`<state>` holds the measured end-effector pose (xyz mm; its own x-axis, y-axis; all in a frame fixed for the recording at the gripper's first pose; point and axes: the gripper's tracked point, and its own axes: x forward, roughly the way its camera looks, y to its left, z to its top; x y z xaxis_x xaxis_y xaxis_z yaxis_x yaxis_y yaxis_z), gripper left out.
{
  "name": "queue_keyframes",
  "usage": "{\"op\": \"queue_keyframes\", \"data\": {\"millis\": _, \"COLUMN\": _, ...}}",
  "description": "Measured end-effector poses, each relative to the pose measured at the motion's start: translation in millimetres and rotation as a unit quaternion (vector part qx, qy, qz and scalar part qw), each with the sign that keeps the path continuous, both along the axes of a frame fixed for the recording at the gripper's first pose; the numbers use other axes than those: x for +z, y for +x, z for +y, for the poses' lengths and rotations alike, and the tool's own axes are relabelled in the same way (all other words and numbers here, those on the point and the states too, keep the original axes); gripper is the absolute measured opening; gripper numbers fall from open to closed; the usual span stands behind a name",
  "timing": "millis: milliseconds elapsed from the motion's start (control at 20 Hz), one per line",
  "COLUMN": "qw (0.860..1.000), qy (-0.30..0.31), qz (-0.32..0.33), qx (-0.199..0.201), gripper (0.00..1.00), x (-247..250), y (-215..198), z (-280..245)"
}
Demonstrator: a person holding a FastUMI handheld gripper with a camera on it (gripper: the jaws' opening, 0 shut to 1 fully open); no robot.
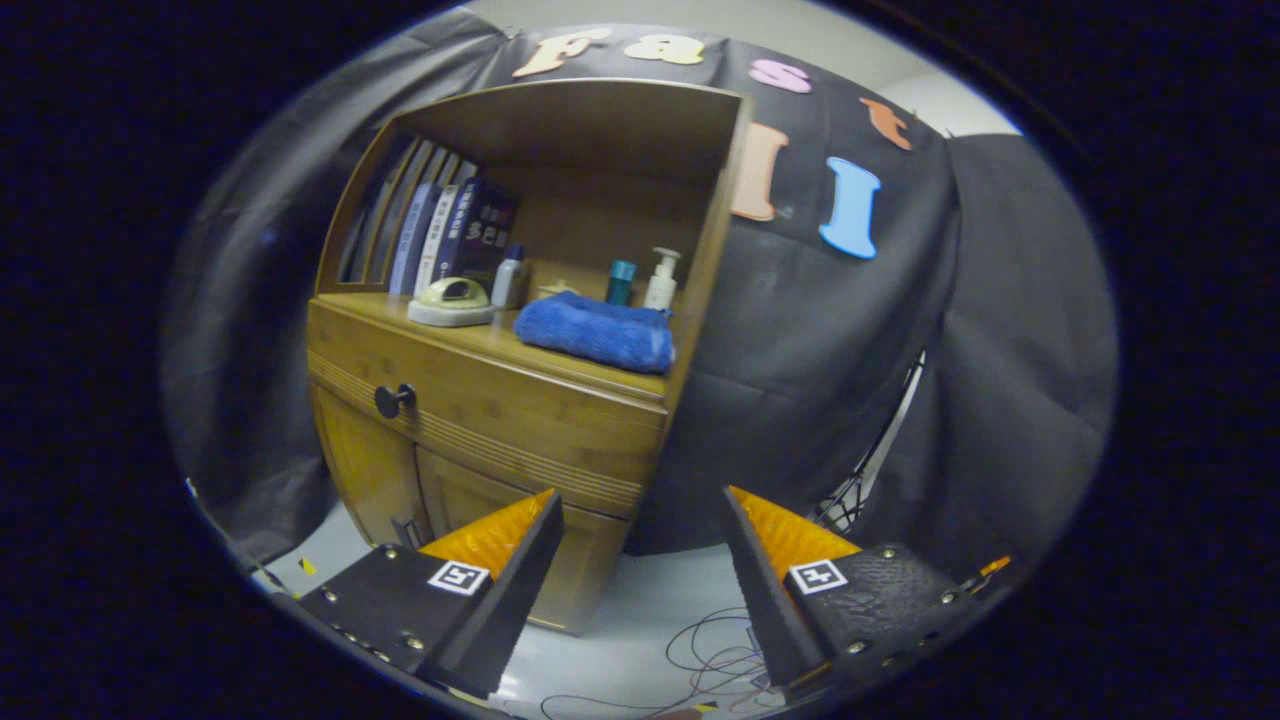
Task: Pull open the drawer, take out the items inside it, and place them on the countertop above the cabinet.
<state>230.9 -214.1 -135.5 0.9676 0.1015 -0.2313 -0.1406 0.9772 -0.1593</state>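
Drawer (480,415) sits closed, its dark knob (392,400) well beyond the left finger. Fingers (500,560) spread wide, empty, tilted toward the cabinet (560,560).

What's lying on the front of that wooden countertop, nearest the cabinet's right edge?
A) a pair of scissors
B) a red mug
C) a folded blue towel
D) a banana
C: a folded blue towel lies on the countertop, well beyond the open gripper, above the closed drawer.
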Motion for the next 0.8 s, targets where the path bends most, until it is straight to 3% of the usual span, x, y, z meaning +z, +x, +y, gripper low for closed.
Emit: {"op": "queue_keyframes", "data": {"millis": 800, "qw": 0.995, "qy": 0.087, "qz": 0.053, "qx": -0.014, "gripper": 0.94, "x": -30.2, "y": -11.5, "z": -48.5}}
